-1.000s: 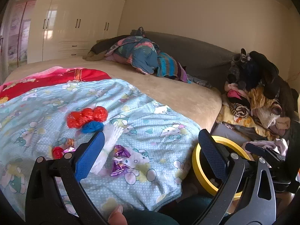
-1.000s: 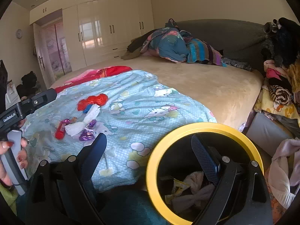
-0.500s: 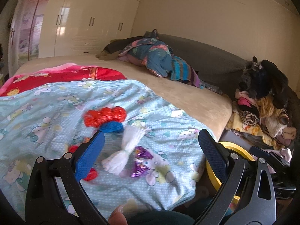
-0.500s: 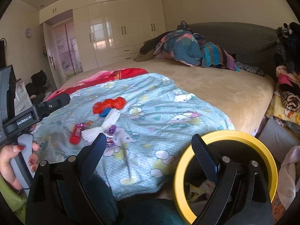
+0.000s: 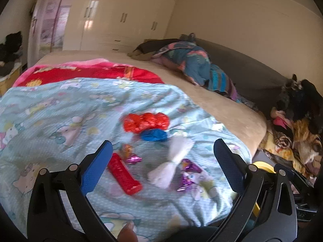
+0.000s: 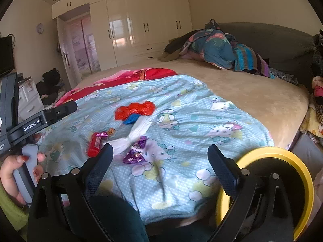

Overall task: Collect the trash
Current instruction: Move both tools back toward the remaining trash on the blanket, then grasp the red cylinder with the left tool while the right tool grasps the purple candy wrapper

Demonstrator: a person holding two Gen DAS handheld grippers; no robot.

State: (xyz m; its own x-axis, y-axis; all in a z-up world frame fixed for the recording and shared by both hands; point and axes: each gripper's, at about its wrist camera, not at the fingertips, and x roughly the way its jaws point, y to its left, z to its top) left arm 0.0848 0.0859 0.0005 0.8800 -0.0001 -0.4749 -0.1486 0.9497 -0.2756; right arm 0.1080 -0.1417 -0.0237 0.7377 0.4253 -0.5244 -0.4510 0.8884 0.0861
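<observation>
Trash lies on a light blue cartoon blanket (image 5: 60, 111): a crumpled red wrapper (image 5: 146, 122), a blue scrap (image 5: 153, 135), a white twisted tissue (image 5: 171, 164), a red stick pack (image 5: 124, 174), purple foil wrappers (image 5: 186, 174) and a small orange candy (image 5: 126, 148). My left gripper (image 5: 161, 165) is open and empty, held just above and in front of this pile. In the right wrist view the same pile shows: the red wrapper (image 6: 135, 110), the tissue (image 6: 131, 139), the purple foil (image 6: 136, 151). My right gripper (image 6: 159, 166) is open and empty near the blanket's front edge, beside a yellow-rimmed bin (image 6: 282, 161).
The bin's rim (image 5: 262, 164) shows at the bed's right corner. A pile of clothes (image 5: 298, 121) sits to the right. Bundled bedding (image 5: 193, 66) lies at the far end of the tan bed (image 6: 252, 88). A red blanket (image 5: 90, 72) lies behind the blue one. White wardrobes (image 6: 145, 26) line the far wall.
Both grippers have swung left, away from the bin and toward the trash pile. The pile now lies between the left gripper's fingers. Both stay open and empty.
</observation>
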